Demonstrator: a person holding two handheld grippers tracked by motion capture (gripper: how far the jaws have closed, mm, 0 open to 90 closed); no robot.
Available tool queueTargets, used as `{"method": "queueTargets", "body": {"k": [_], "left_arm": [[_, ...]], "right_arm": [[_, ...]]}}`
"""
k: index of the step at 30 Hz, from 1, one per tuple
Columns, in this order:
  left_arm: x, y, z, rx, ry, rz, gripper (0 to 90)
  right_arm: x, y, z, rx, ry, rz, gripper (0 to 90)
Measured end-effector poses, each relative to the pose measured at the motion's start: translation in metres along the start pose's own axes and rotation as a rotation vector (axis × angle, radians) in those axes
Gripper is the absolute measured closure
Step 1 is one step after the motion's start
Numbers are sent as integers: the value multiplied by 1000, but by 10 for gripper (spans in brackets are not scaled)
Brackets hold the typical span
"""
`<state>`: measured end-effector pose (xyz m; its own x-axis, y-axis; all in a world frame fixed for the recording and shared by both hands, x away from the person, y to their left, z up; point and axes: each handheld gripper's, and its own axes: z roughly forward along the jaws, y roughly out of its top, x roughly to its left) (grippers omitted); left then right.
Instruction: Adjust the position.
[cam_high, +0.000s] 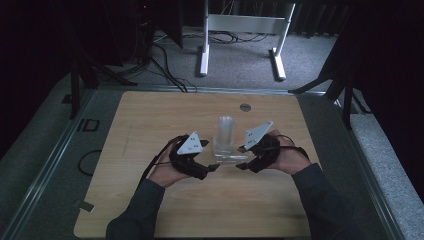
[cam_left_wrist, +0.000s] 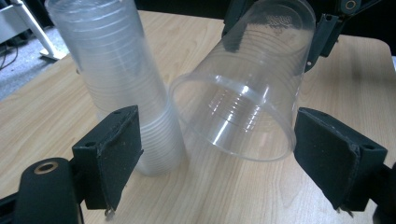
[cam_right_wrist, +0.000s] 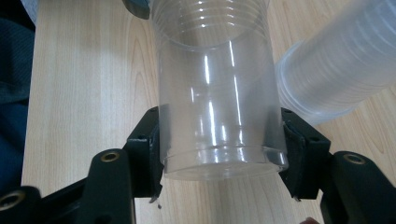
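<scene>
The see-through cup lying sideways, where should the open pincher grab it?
Judging by its pose, best at the wide open rim. The loose cup is held level, base clamped in the right gripper, mouth facing the left gripper. Come straight on, one jaw on each side of the rim, clear of the cup stack beside it.

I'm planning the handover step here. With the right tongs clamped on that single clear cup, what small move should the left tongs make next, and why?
Probably ease the left tongs forward around the single cup's open rim, then close. Their jaws stand open with the rim between them but untouched, while the right tongs grip the cup's base end, lying level beside the cup stack on the table.
</scene>
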<state>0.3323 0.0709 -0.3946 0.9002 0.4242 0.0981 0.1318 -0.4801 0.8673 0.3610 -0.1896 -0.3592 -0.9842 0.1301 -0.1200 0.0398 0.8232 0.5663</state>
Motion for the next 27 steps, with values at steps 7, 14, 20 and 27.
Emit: {"method": "queueTargets", "body": {"k": [7,14,20,27], "left_arm": [[2,-3,-2,-9,3,-14,165],[3,-3,-4,-19,3,-22,165],[3,-3,-4,-25,1,-28,165],[4,-5,-4,-24,0,-32,165]], "right_arm": [[-1,-4,-4,-39,-19,19,412],[-2,-9,-6,-77,-27,38,412],[-2,-11,-8,-117,-28,50,412],[-2,-10,-10,-145,-34,60,412]]}}
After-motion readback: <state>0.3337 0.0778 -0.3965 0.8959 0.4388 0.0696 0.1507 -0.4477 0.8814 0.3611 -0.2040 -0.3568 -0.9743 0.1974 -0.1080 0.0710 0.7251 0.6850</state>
